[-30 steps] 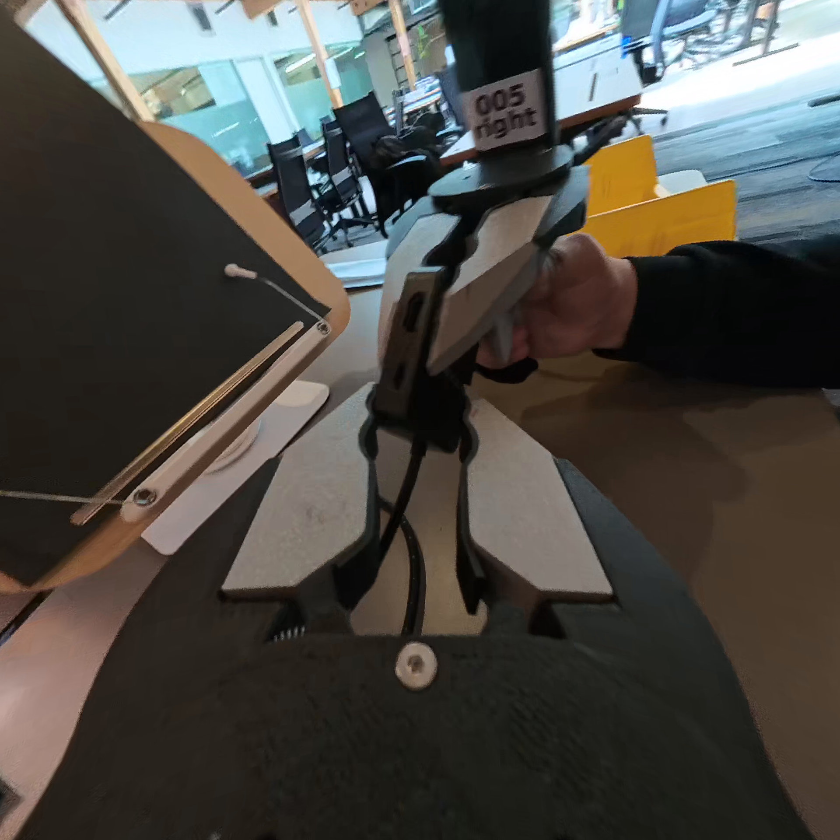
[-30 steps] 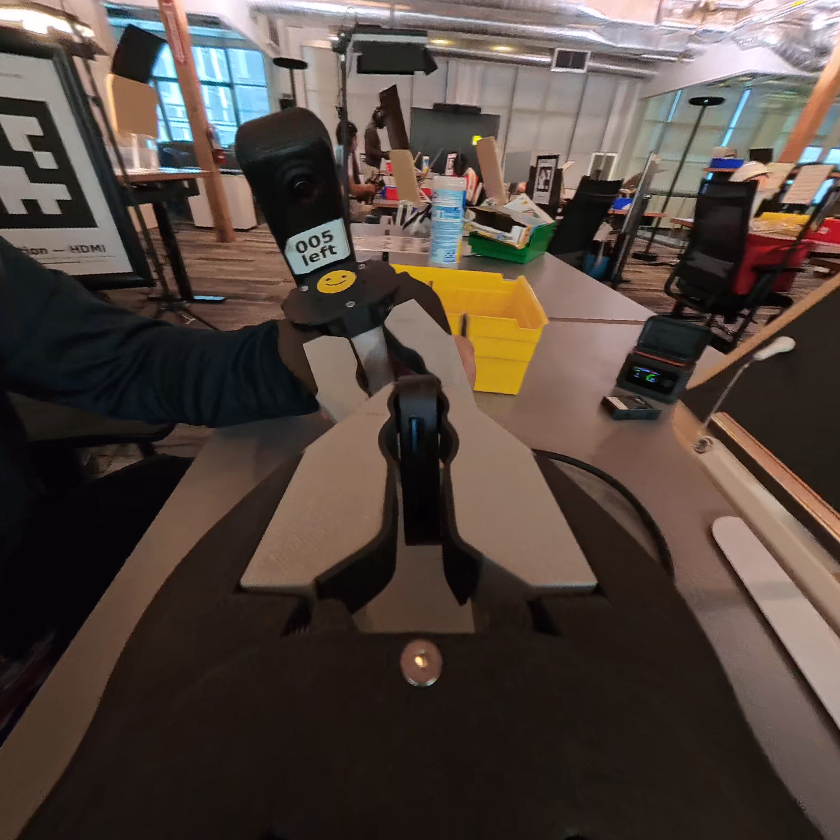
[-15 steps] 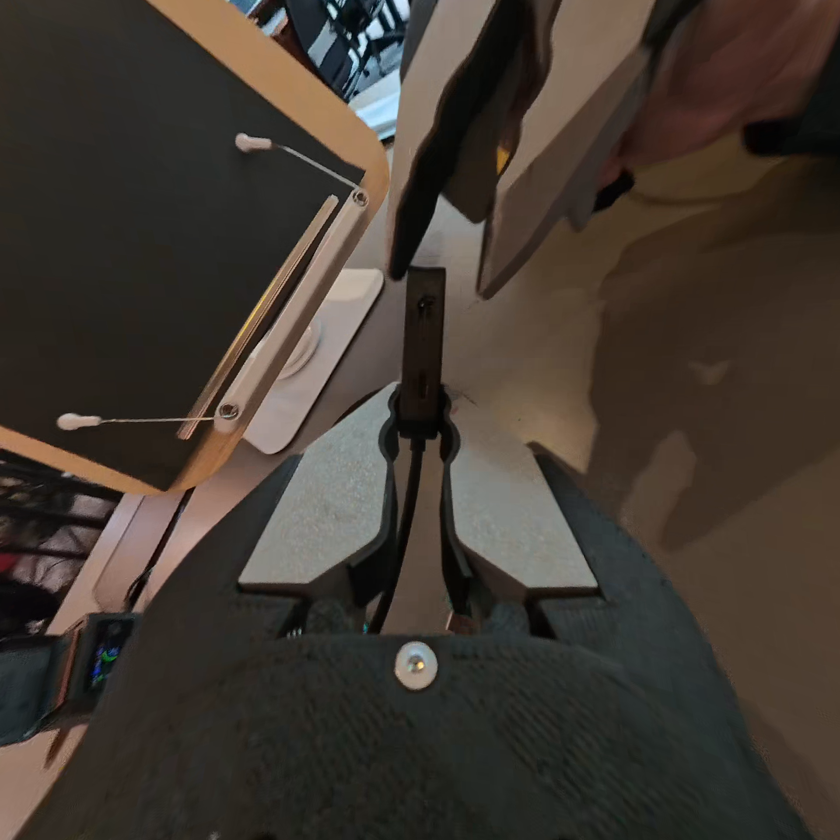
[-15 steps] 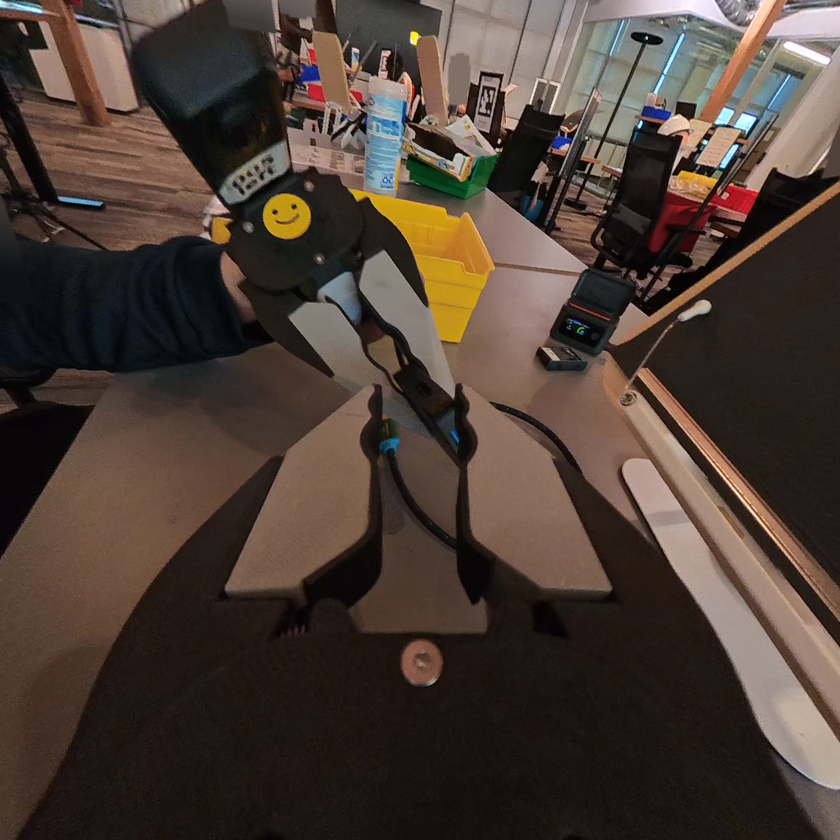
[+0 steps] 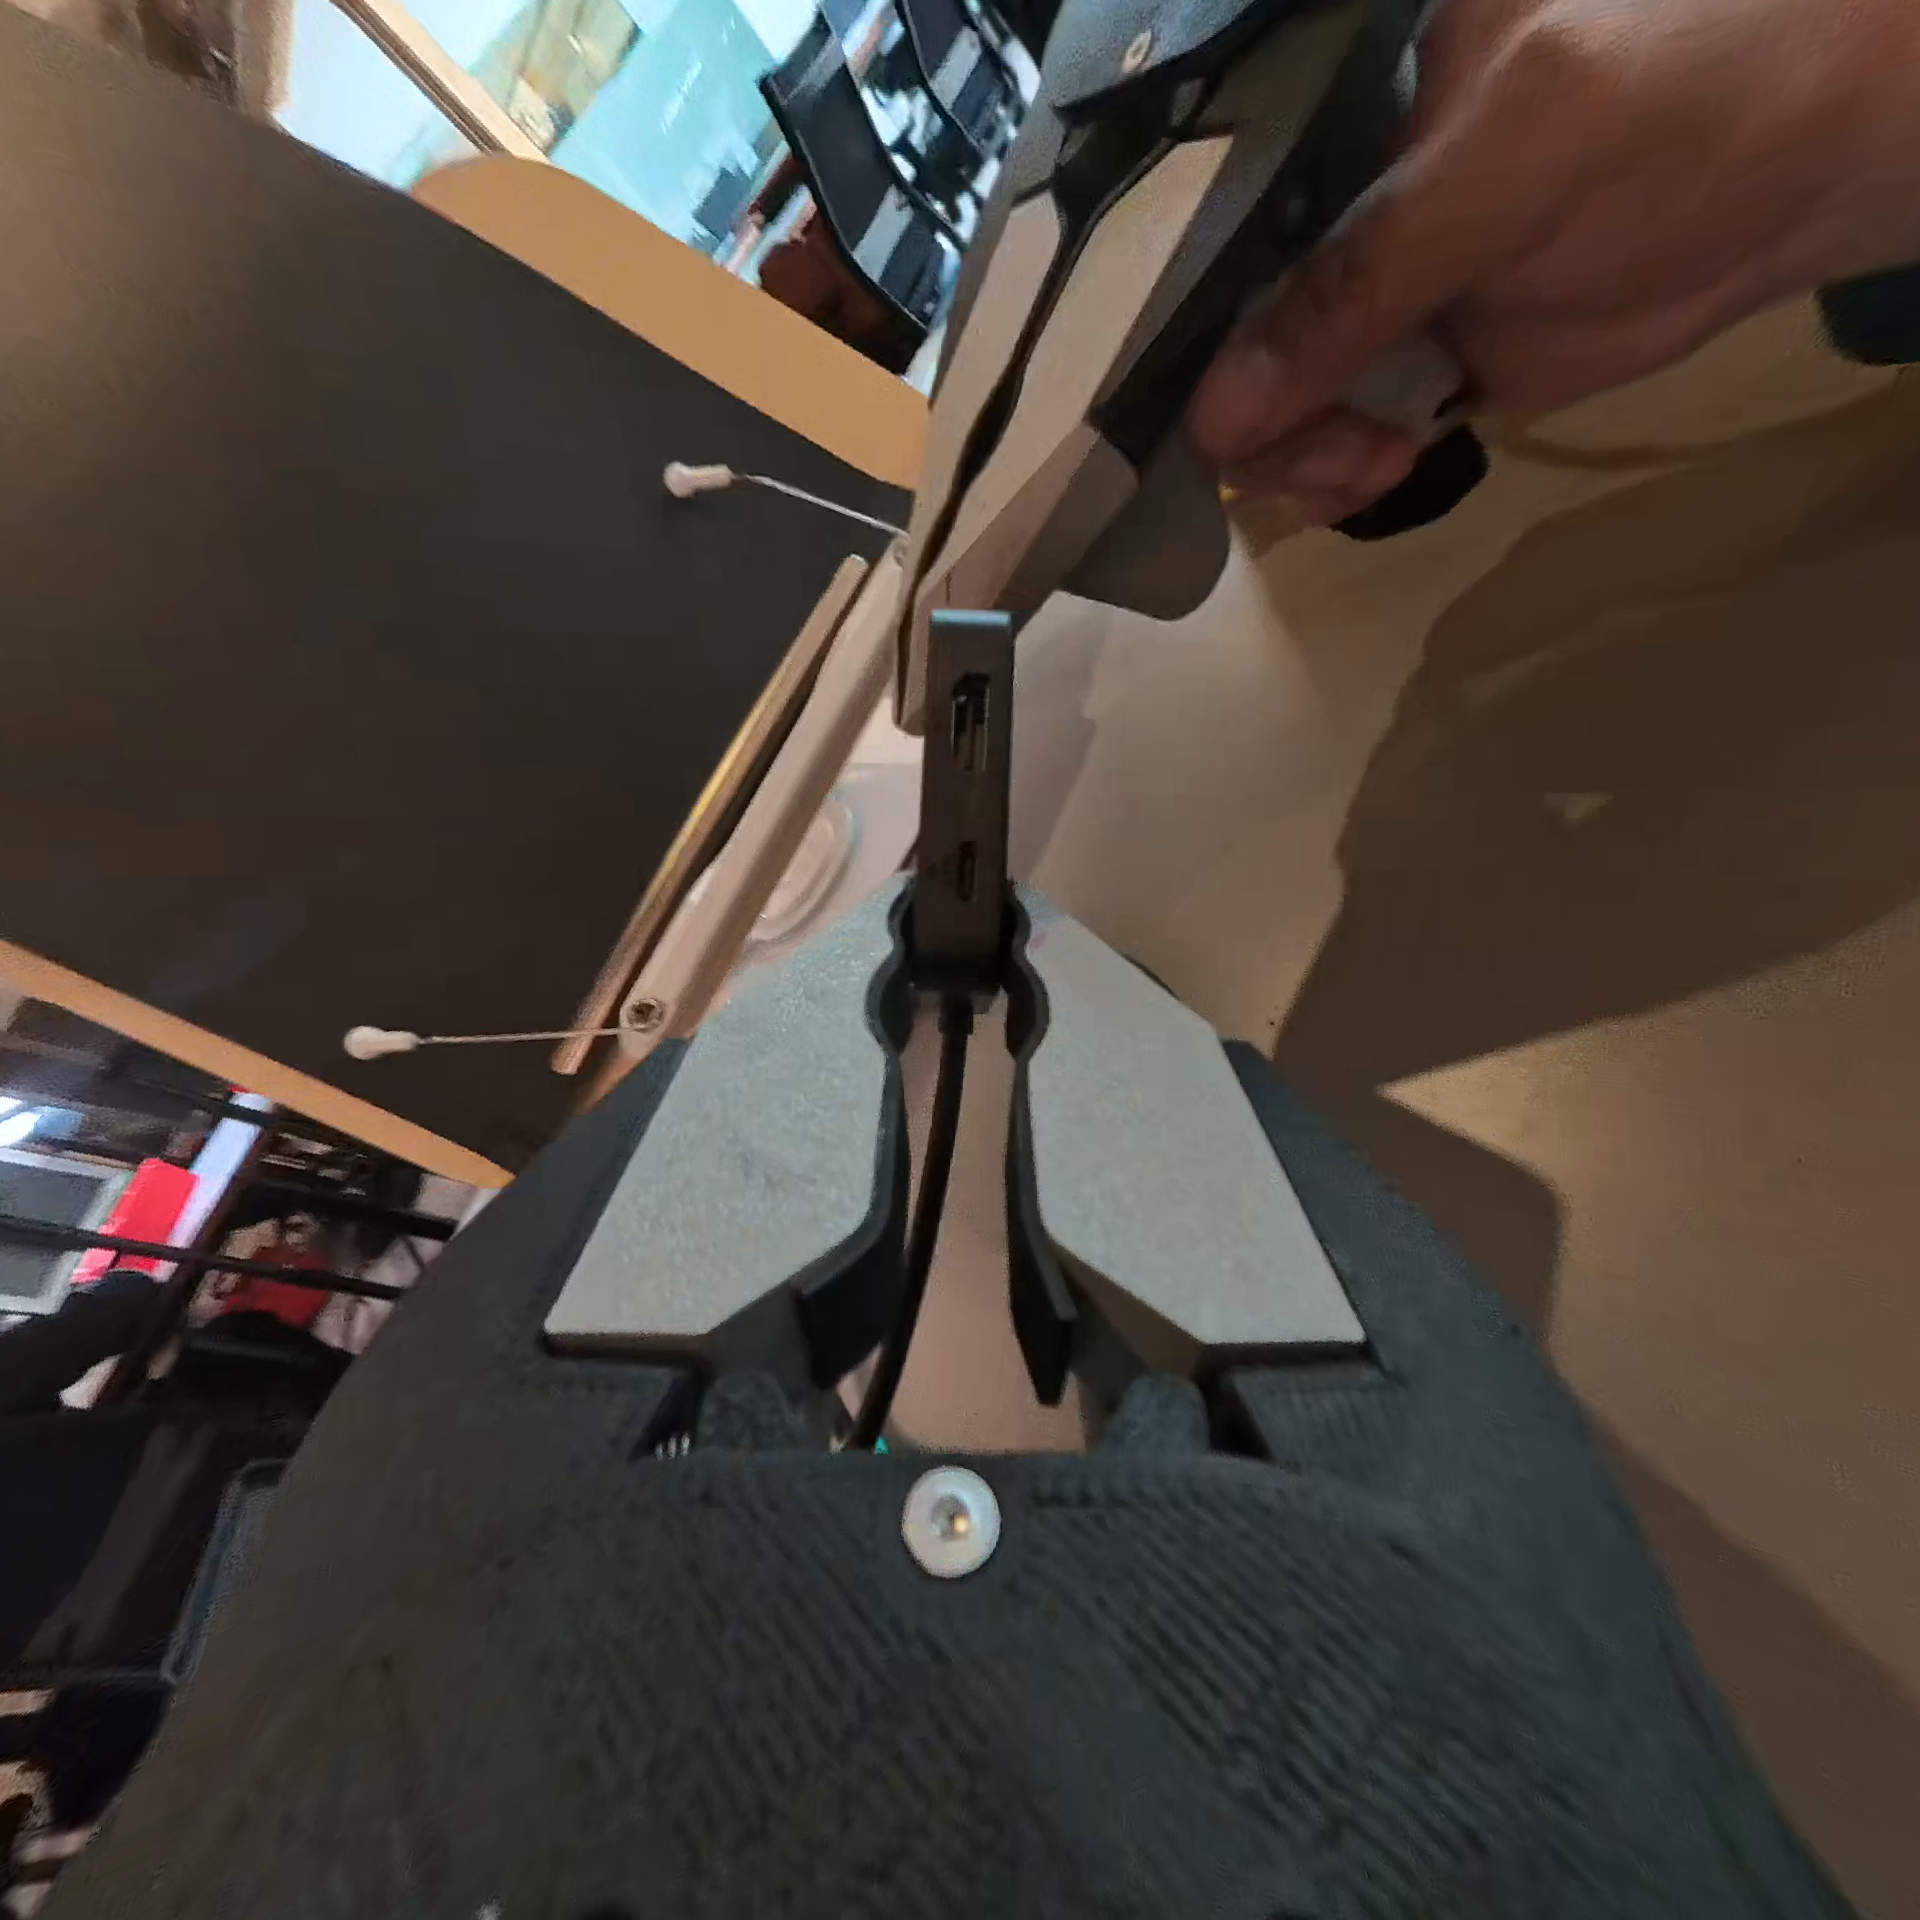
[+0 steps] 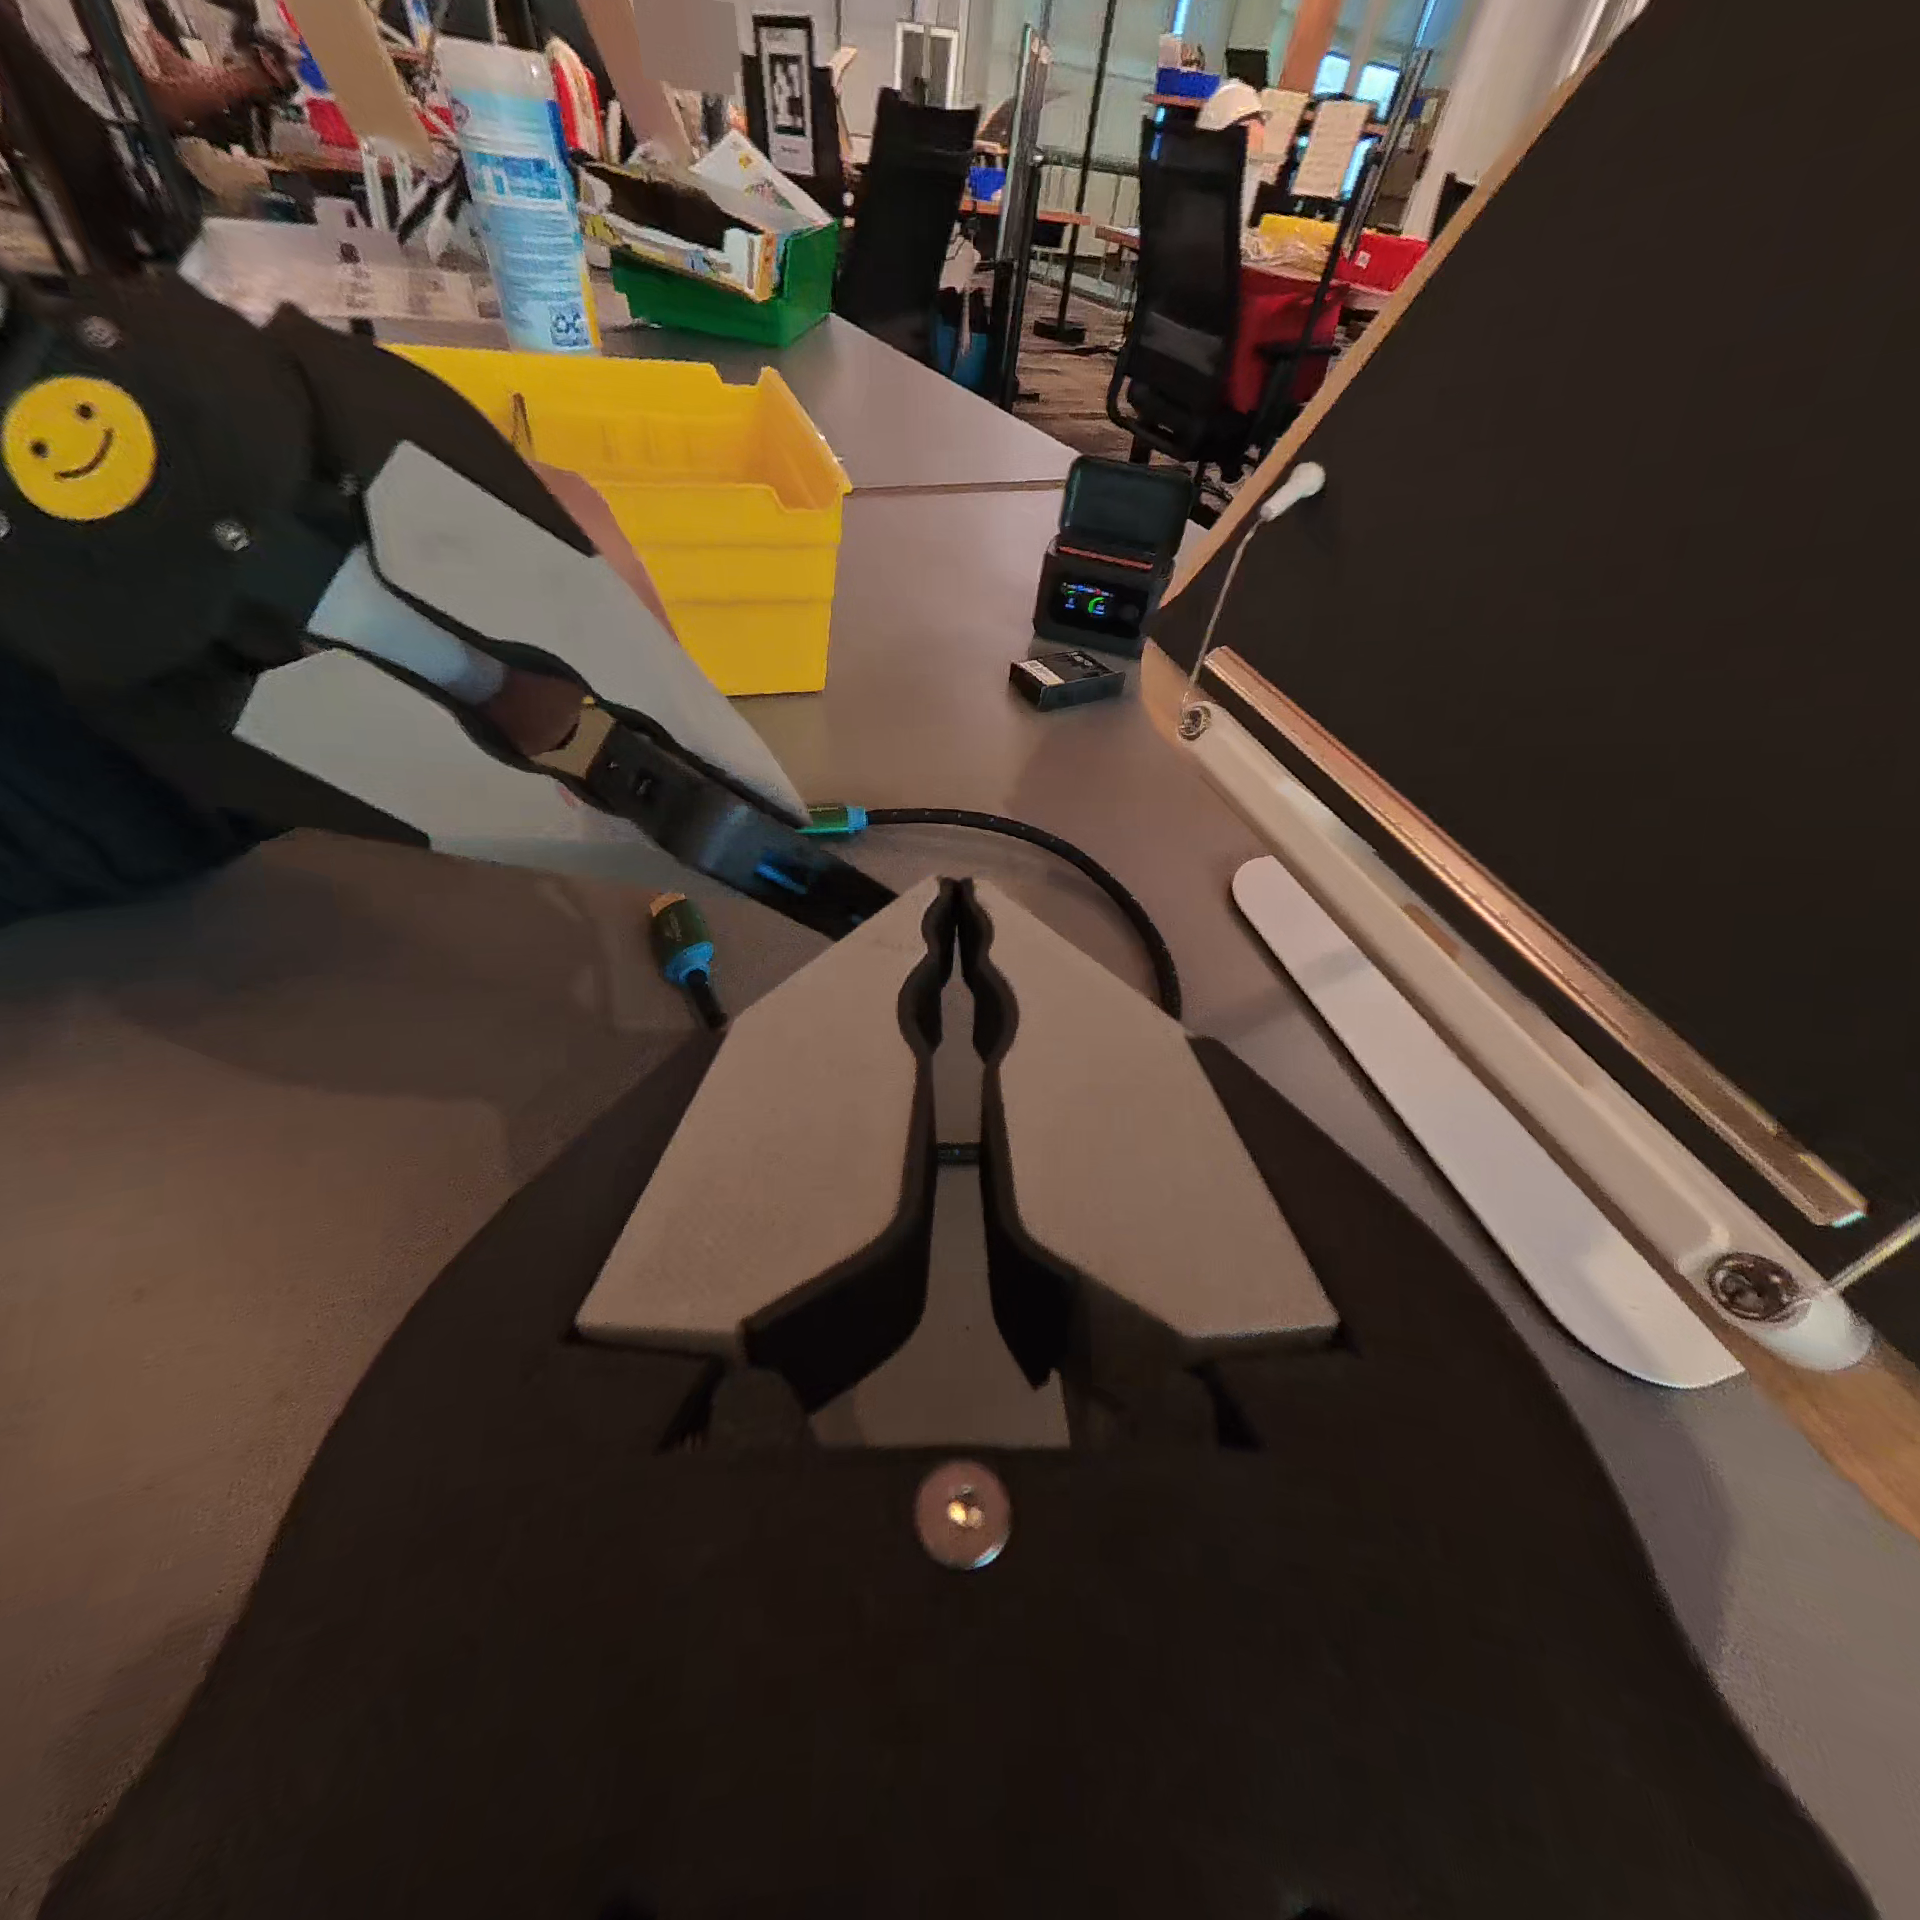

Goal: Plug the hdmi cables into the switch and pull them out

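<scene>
The left gripper (image 5: 958,935) is clamped on the narrow end of the switch (image 5: 966,769), a flat dark box, and holds it edge-up, so that two empty ports face the left wrist camera. A black cable (image 5: 920,1226) runs from the held end of the switch back between the fingers.

The change is with the right gripper (image 6: 956,899). A second ago it was closed on the switch, half a second ago its fingers stood apart around it, and now they are pressed together on nothing, just beside the switch. So the right gripper has let go, and the switch rests only in the left one.

In the right wrist view, a loose HDMI plug (image 6: 681,940) with a blue collar lies on the table (image 6: 312,1091), near the switch on the side toward the camera. A second plug (image 6: 831,821) with a teal end lies on the far side of the switch; it seems to touch it, but I cannot tell whether it is inserted.

For the task, I judge that the handover is done and the right gripper is free to fetch a plug. It must open first. The yellow bin (image 6: 675,488) stands behind the switch, well apart from it.
</scene>
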A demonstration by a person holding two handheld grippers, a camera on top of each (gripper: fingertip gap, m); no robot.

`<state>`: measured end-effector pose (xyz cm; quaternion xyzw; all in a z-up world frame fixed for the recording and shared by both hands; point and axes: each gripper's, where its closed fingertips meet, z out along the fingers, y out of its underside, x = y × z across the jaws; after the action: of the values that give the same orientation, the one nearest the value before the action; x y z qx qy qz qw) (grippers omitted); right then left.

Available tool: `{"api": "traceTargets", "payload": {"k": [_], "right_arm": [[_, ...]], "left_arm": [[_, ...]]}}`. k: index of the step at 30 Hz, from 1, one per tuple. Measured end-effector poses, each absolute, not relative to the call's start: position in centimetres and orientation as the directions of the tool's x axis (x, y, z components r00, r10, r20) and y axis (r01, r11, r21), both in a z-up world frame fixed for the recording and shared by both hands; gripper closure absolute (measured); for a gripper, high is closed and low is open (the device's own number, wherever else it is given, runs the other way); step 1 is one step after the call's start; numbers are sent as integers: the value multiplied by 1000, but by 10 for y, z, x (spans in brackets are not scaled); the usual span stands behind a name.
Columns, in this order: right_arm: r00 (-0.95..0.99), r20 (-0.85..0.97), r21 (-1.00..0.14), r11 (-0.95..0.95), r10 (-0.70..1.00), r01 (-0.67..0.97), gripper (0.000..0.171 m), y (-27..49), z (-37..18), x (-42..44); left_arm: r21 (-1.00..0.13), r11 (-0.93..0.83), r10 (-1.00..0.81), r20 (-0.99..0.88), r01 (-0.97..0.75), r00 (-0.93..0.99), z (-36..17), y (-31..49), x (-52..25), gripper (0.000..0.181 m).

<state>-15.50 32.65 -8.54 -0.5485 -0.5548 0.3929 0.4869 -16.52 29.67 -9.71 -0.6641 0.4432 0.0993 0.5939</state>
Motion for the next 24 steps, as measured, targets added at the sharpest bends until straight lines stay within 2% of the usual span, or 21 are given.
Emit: {"api": "traceTargets", "payload": {"k": [1,3,5,11,15,19,21,22,23,24], "right_arm": [[69,109,-970,91,992,226,171,325,-86,-155],[75,95,-971,76,993,225,171,324,-86,-158],[65,91,-966,72,994,249,153,321,-92,-163],[-93,16,-889,57,995,455,133,290,-144,-180],[-130,49,-853,109,990,511,132,271,-164,-196],[-153,172,-795,229,973,562,133,262,-183,-212],[-175,238,-726,295,955,622,142,263,-198,-216],[-178,273,-703,322,945,634,158,265,-201,-218],[-179,300,-691,343,937,637,165,266,-202,-221],[-185,315,-679,357,931,642,165,267,-202,-221]], "left_arm": [[-701,73,-473,-651,-710,594,-99,298,-169,170],[-653,14,-397,-699,-757,595,-100,307,-192,170],[-633,-46,-368,-709,-773,602,-104,311,-213,170],[-578,-151,-271,-756,-802,596,-115,316,-259,170],[-557,-163,-212,-787,-815,580,-121,326,-272,169],[-526,-200,-237,-793,-827,562,-136,330,-278,169],[-511,-205,-231,-804,-835,548,-136,330,-279,169],[-509,-203,-224,-808,-837,546,-134,330,-279,169],[-508,-199,-222,-809,-838,544,-132,329,-278,169],[-507,-193,-223,-811,-840,541,-131,328,-276,170]]}}
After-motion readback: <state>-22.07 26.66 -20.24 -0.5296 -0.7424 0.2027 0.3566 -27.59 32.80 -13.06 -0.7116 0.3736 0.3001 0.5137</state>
